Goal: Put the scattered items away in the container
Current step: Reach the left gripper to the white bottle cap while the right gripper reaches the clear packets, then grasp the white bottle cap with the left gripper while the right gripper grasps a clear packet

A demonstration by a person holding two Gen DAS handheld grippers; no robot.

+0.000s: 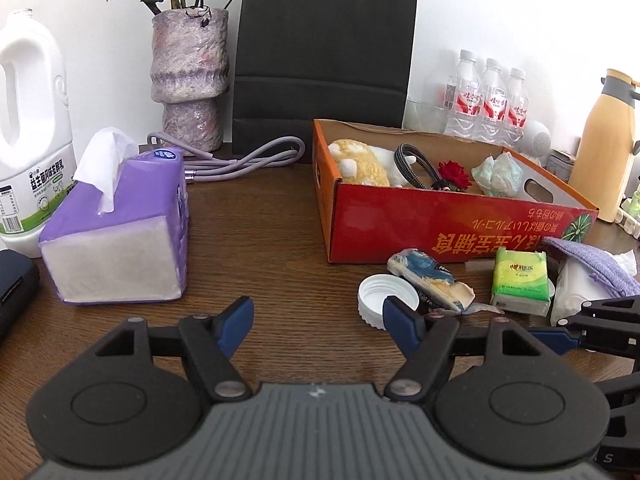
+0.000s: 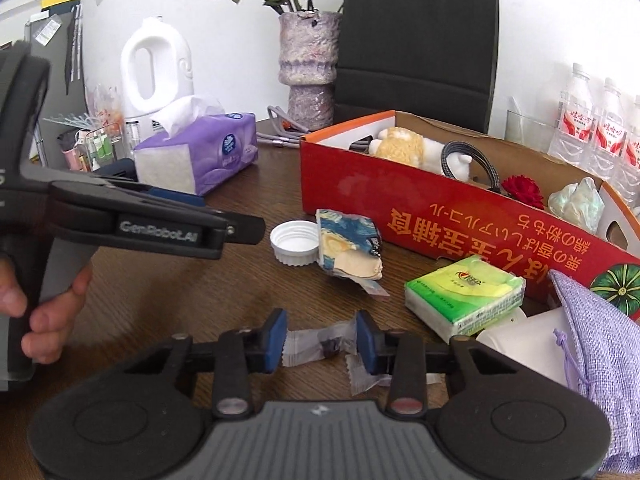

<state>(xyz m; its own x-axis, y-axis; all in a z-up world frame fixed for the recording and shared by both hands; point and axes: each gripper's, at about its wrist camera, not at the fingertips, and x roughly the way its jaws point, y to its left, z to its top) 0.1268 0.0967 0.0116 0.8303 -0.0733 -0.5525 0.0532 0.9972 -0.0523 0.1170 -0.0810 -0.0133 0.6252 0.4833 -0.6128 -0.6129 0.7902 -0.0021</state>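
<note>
Wrapper (image 2: 320,346), clear and crinkled with something dark inside, lies on the table between the right gripper (image 2: 322,340) pads, which sit narrowed about it; whether they pinch it yet I cannot tell. Grip the middle, lift clear of the red box (image 2: 440,216) wall ahead-right. Left gripper (image 1: 318,326) hangs open, empty; 1 white cap (image 1: 386,298) just ahead.
</note>
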